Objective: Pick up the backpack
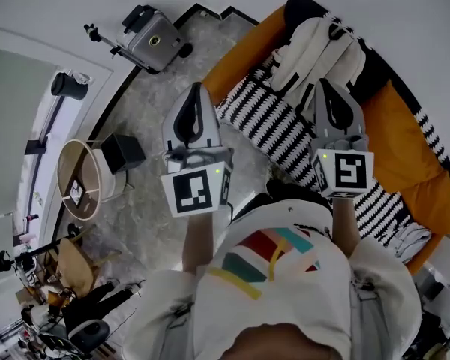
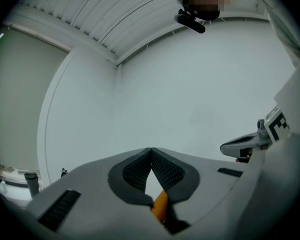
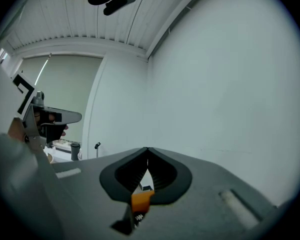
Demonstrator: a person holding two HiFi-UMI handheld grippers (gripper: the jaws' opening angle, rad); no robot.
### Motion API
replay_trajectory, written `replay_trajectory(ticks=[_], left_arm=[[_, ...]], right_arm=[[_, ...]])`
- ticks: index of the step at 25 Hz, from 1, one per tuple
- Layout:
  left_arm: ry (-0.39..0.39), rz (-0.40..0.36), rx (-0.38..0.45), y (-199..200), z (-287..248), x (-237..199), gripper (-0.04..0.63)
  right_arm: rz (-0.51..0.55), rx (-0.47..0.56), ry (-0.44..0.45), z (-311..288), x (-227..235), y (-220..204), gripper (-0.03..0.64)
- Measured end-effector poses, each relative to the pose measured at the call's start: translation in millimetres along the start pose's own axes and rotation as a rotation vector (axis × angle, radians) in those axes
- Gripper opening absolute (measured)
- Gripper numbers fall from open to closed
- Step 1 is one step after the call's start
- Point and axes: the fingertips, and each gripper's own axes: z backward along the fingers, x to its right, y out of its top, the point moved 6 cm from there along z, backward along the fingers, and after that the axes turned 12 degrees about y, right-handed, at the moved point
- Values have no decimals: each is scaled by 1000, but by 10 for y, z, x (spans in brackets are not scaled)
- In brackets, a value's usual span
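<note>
My left gripper (image 2: 151, 151) has its jaws pressed together with nothing between them, and it looks out at a bare white wall. My right gripper (image 3: 147, 150) is the same, pads meeting at the tip and empty. In the head view both are held level in front of me, the left gripper (image 1: 198, 90) over the floor beside the sofa (image 1: 405, 126) and the right gripper (image 1: 327, 85) over the striped blanket (image 1: 270, 126).

The backpack (image 1: 307, 47) lies on that blanket at the sofa's far end, just past the right gripper's tip. It is cream with dark trim and looks slumped and padded, with what seem to be shoulder straps on top.

I judge it soft and floppy. It will sag and swing once lifted, and the body is too bulky for a pinch. The fabric should not be slippery, and nothing about it looks fragile. How heavy it is depends on what is inside, which I cannot tell.

The best hold is a strap or a top loop, though I cannot make out a loop from here. Both jaws must open first. I would take one strap in each gripper to keep it level.
</note>
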Motion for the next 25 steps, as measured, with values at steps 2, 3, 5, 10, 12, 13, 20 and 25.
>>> replay_trajectory(ticks=[2, 3, 5, 10, 12, 13, 20, 25], left_arm=[[-25, -1, -1, 5, -100, 37, 14], [-40, -1, -2, 6, -145, 64, 14], [-76, 4, -1, 14, -224, 141, 14], [-209, 14, -2, 22, -468, 434, 14], [-260, 23, 2, 25, -605, 531, 14], [-287, 28, 7, 27, -676, 579, 14], [-497, 48, 39, 120, -1045, 938, 14], [-607, 80, 78, 253, -1216, 1151, 14]], right_arm=[[4, 10, -21, -31, 46, 54, 5], [9, 15, -27, -33, 58, 88, 5], [27, 23, -47, -3, 82, 156, 5], [46, 24, -165, 139, 258, 222, 5], [36, 23, -216, 158, 341, 229, 5], [34, 22, -244, 165, 375, 234, 5], [22, 39, -448, 339, 444, 306, 5], [21, 43, -557, 465, 453, 346, 5]])
